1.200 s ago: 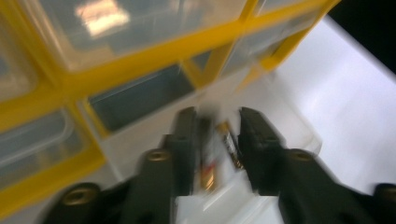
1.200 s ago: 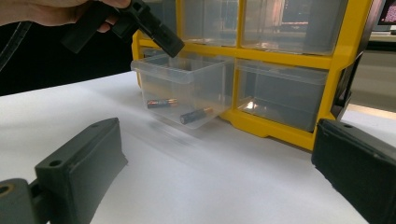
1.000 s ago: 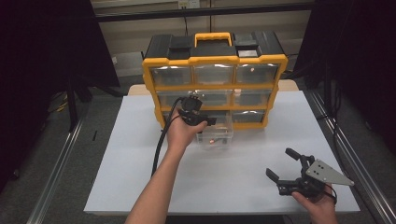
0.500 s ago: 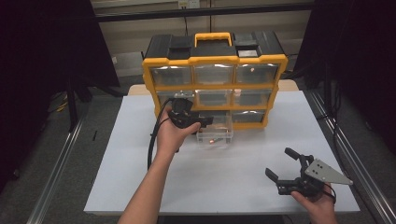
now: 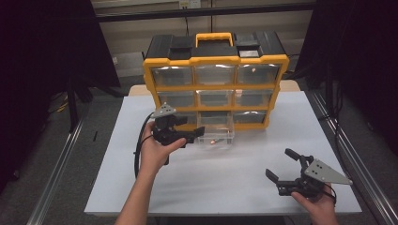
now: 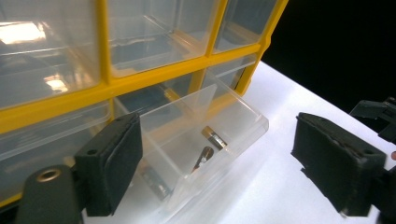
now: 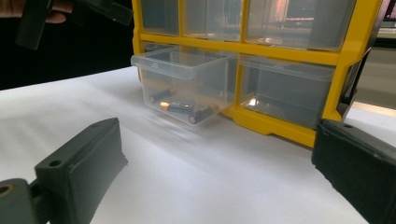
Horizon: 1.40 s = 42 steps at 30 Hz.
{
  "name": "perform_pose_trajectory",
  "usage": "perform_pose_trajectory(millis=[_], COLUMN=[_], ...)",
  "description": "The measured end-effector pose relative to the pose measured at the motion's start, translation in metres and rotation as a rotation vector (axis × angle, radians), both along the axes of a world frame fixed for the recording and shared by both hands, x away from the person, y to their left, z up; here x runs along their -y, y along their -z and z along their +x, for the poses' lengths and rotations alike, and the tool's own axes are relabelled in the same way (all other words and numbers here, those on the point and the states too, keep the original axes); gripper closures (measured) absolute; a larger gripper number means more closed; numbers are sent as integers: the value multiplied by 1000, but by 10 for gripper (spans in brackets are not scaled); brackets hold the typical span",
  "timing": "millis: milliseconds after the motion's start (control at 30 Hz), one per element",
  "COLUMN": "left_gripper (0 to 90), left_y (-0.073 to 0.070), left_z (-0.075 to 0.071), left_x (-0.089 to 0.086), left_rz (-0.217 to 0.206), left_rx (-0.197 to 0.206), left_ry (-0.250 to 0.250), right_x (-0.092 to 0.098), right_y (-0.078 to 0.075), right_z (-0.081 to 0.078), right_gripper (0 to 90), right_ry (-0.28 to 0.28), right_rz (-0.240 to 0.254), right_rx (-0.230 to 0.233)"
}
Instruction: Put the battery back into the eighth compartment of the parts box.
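We see a glossy yellow-and-black plastic organizer (image 5: 215, 61) with a clear, smooth plastic drawer (image 6: 205, 135) holding shiny metal-capped batteries (image 7: 187, 108), on a matt white counter (image 5: 216, 183), near matt black rubbery claw pads (image 6: 116, 163).

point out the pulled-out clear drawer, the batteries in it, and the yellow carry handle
clear drawer (image 5: 217, 138): high view, front wall.
batteries (image 7: 180, 107): right gripper view, middle one on the drawer floor.
yellow carry handle (image 5: 214, 36): high view, top bar.

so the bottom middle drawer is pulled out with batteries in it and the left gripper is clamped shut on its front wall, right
Not clamped. The left gripper view shows the left gripper open, its jaws wide apart beside the drawer. The drawer is pulled out with batteries in it.
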<state>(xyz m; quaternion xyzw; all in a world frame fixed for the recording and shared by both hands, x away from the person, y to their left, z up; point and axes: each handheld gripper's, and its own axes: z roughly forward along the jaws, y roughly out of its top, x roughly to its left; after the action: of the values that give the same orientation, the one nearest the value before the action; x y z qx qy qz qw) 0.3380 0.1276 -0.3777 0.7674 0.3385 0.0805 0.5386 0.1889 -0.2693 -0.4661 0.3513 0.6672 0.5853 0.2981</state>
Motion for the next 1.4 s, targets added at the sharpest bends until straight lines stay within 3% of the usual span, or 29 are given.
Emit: perform_pose_trajectory(millis=[300,400,433,467,533,667,700,767,833,933,1133,1300,1400], left_gripper=[80,79,78,78,73,71,70,67,65,62,60,46,35], left_y=[22,31,33,35,40,51,53,56,60,62,68,78,82], left_z=[-17,-20,-22,-25,-29,-34,-37,-39,-42,-48,-59,-67,-67], left_x=[-36,-45,-48,-49,-55,-68,-69,-74,-82,-89,-108,-120,-125], left_rz=[-21,-53,-50,-29,-43,-58,-40,-64,-62,-44,-59,-2,-9], left_rx=[63,82,94,101,116,97,104,92,103,128,146,174,188], left_ry=[-10,1,-3,-44,-46,-16,-63,-75,-61,-97,-128,-131,-143], right_x=[1,1,2,2,3,3,3,3,3,3,3,3,3], right_y=[1,1,1,1,1,1,1,1,1,1,1,2,2], right_z=[1,1,2,2,3,2,2,2,2,2,3,3,4], right_gripper=[14,14,14,14,14,14,13,14,14,14,13,13,13], right_ry=[6,12,15,17,20,24,28,26,22,22,21,18,16], right_rz=[-2,2,1,0,-5,-1,2,-2,-5,-6,-4,-6,-9], right_rx=[-5,-9,-7,-11,-12,-16,-15,-11,-10,-10,-11,-21,-14])
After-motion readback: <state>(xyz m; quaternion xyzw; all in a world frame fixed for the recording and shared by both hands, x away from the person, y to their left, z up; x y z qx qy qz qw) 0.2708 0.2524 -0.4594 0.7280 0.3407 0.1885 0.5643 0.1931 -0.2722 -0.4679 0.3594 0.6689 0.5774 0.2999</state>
